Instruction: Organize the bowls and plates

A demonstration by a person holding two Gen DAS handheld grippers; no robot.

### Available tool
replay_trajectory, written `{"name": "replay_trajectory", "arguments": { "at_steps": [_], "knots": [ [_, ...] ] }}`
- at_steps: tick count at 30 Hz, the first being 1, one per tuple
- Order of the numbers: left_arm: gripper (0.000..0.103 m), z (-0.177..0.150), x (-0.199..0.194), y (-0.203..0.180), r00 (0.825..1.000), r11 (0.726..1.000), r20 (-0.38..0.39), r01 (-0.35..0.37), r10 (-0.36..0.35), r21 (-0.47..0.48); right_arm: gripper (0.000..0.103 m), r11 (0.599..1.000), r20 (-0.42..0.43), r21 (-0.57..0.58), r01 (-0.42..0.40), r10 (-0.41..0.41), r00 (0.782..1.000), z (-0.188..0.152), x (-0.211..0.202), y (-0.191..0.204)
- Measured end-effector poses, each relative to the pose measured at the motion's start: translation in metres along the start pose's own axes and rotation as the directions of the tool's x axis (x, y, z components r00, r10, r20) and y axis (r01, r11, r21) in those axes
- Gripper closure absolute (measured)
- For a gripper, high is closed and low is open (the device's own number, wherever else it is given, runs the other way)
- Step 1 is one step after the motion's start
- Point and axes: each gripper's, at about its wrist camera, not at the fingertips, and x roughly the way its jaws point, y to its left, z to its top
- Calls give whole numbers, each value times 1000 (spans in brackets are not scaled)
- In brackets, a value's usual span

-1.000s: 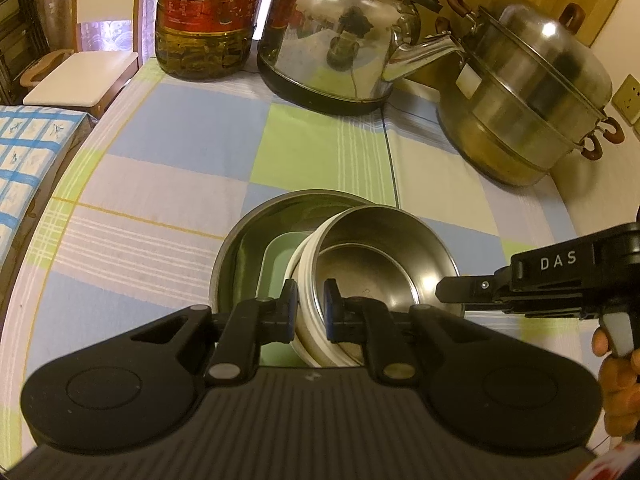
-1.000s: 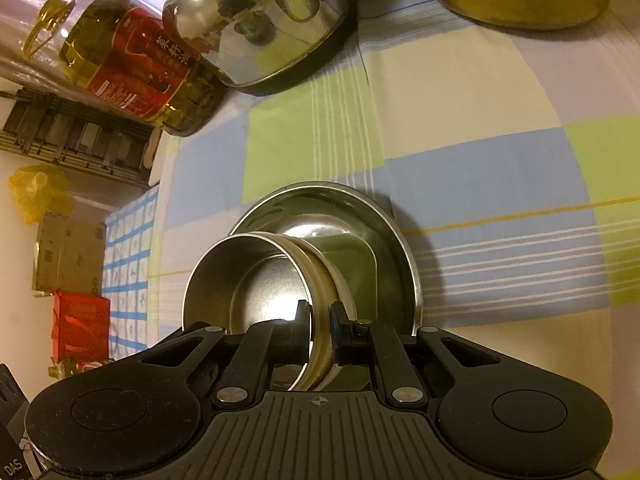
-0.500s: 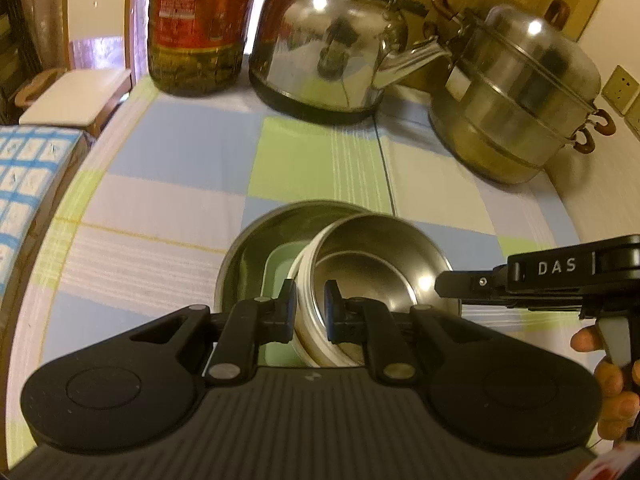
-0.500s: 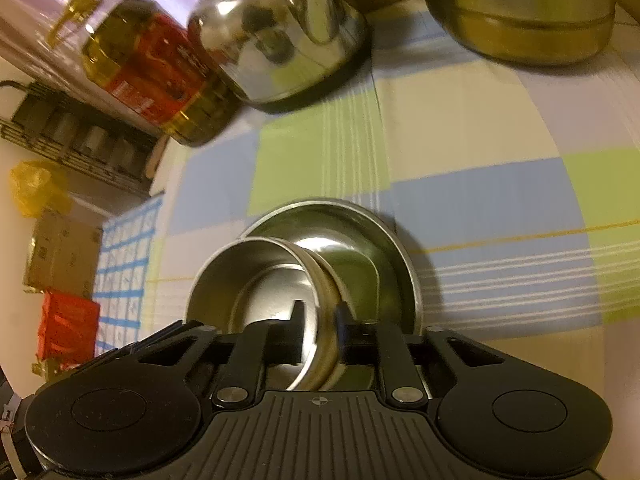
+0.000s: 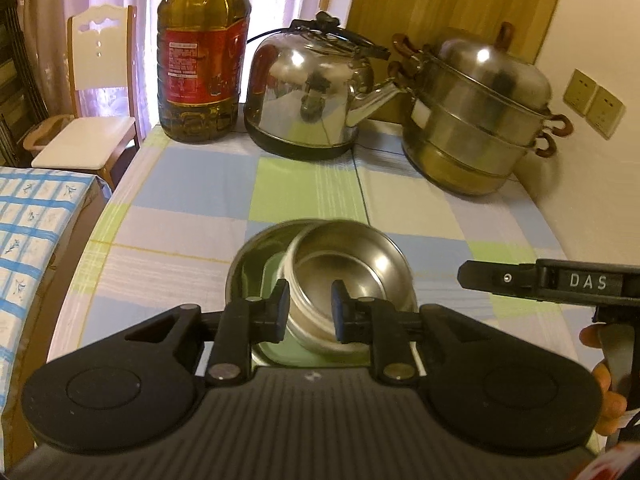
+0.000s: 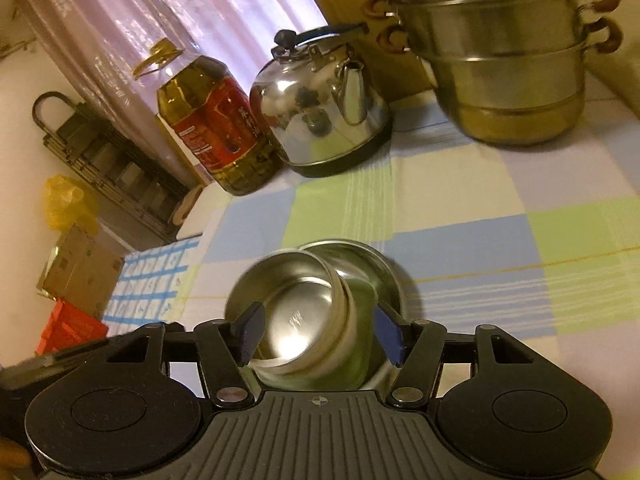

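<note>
Steel bowl (image 5: 348,276) sits tilted in the larger steel dish (image 5: 248,276), ctr of checked tablecloth (image 5: 200,208). Left gripper (image 5: 308,312) just opened, pads off the rim, bowl at 12 o'clock beyond tips. Right gripper (image 6: 318,330) just opened wide, bowl at 12, untouched.

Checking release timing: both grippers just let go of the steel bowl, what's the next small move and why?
Probably back both off. The steel bowl rests tilted inside the larger steel dish; right gripper is wide open, left gripper has just been opening, fingers no longer pinching the rim.
</note>
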Motion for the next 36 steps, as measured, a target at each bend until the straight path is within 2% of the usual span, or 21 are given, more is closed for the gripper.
{"name": "replay_trajectory", "arguments": {
  "at_steps": [8, 11, 19, 27, 36],
  "knots": [
    [83, -45, -45, -40, 999, 999, -2, 37, -37, 36, 42, 996, 13, -63, 67, -66, 998, -48, -52, -3],
    [82, -63, -59, -55, 999, 998, -16, 47, -46, 45, 42, 997, -10, -27, 76, -77, 997, -65, -67, -12],
    [82, -108, -88, -86, 996, 996, -56, 67, -63, 66, 42, 997, -53, 67, 34, -31, 998, -104, -110, -30],
    [82, -147, -109, -111, 992, 992, -84, 102, -96, 76, 42, 997, -60, 27, 77, -76, 995, -142, -147, -32],
    [82, -169, -126, -132, 992, 989, -75, 105, -97, 106, 42, 990, -37, -49, 129, -131, 991, -171, -175, -31]
  ]
}}
